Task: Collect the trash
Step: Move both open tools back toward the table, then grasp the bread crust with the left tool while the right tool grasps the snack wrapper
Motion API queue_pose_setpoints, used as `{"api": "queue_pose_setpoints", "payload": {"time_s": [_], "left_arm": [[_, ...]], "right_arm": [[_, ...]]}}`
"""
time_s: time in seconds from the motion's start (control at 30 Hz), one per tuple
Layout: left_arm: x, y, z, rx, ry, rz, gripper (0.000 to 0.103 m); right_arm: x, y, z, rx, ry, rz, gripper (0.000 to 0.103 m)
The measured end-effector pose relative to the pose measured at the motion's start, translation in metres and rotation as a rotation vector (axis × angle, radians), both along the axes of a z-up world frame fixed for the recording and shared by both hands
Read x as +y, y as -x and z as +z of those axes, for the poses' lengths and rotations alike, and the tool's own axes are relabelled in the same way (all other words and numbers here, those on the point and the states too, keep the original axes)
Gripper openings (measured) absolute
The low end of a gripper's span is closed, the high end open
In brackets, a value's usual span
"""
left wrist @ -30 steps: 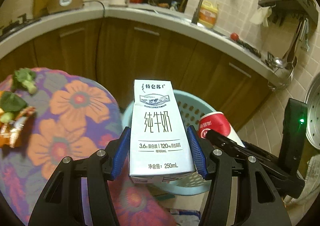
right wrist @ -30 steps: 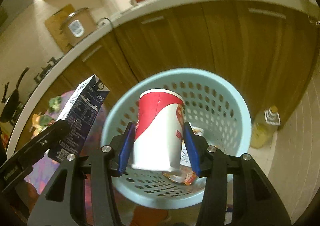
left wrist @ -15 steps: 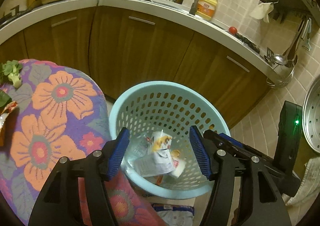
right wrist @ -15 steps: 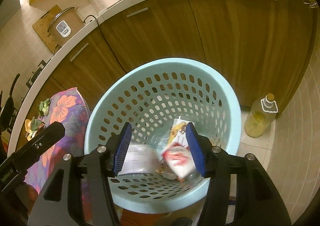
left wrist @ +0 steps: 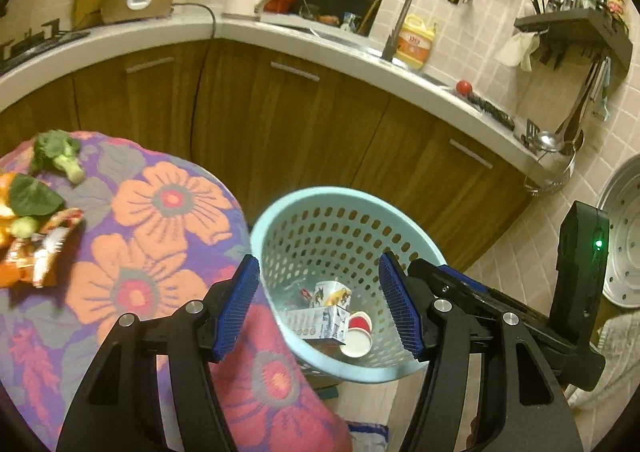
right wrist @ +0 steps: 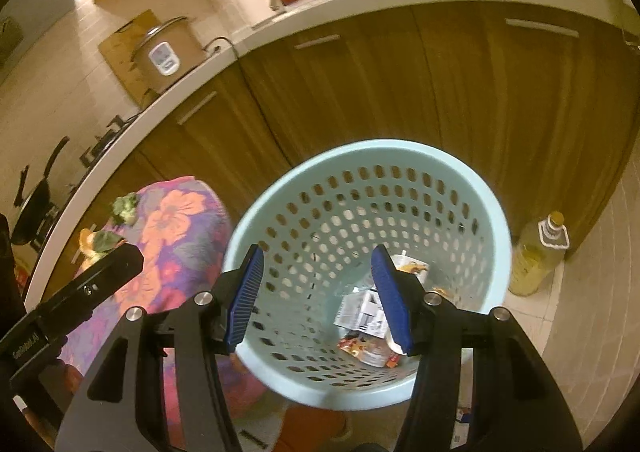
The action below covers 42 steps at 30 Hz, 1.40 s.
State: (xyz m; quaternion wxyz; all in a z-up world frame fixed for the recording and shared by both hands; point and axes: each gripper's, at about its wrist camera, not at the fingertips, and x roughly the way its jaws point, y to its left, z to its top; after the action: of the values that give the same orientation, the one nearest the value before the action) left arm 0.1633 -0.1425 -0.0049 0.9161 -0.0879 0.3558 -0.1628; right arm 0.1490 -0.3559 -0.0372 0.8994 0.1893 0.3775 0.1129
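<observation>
A pale blue perforated basket (left wrist: 280, 212) (right wrist: 496, 208) stands on the floor beside the flowered table. In its bottom lie the white milk carton (left wrist: 316, 326) (right wrist: 360, 312), the red paper cup (left wrist: 358, 336) on its side, and some wrappers (right wrist: 360, 348). My left gripper (left wrist: 320, 304) hangs open above the basket's near rim with nothing between its blue pads. My right gripper (right wrist: 318, 292) is likewise open and empty over the basket. The right gripper's black body (left wrist: 520, 312) shows at the right of the left wrist view.
The table with a flowered cloth (left wrist: 132, 252) carries broccoli (left wrist: 56, 156), leaves and an orange wrapper (left wrist: 36, 252) at its left end. Brown cabinets (left wrist: 280, 112) and a white counter curve behind. An oil bottle (right wrist: 536, 256) stands on the floor right of the basket.
A second ago my left gripper held the milk carton and my right the red cup over the basket. Both let go; the carton and cup fell in, and both grippers rose slightly.
</observation>
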Motion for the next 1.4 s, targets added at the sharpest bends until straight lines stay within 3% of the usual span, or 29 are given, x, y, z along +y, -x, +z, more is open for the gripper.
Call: {"api": "queue_pose_setpoints", "payload": {"time_s": [0.33, 0.63, 0.93, 1.17, 1.4], "left_arm": [[0.062, 0.035, 0.03, -0.09, -0.017, 0.12, 0.065], [0.169, 0.055, 0.047, -0.128, -0.019, 0.339, 0.067], [0.288, 0.05, 0.035, -0.071, 0.052, 0.515, 0.067], [0.323, 0.013, 0.001, 0.054, 0.109, 0.539, 0.066], [0.324, -0.017, -0.027, 0.138, 0.129, 0.52, 0.061]], "right_arm": [[0.063, 0.01, 0.023, -0.049, -0.009, 0.154, 0.052], [0.157, 0.014, 0.04, -0.078, 0.054, 0.335, 0.052], [0.242, 0.005, 0.053, -0.105, 0.108, 0.471, 0.052], [0.289, -0.021, 0.042, -0.06, 0.154, 0.508, 0.052], [0.309, -0.038, 0.021, -0.001, 0.197, 0.509, 0.052]]}}
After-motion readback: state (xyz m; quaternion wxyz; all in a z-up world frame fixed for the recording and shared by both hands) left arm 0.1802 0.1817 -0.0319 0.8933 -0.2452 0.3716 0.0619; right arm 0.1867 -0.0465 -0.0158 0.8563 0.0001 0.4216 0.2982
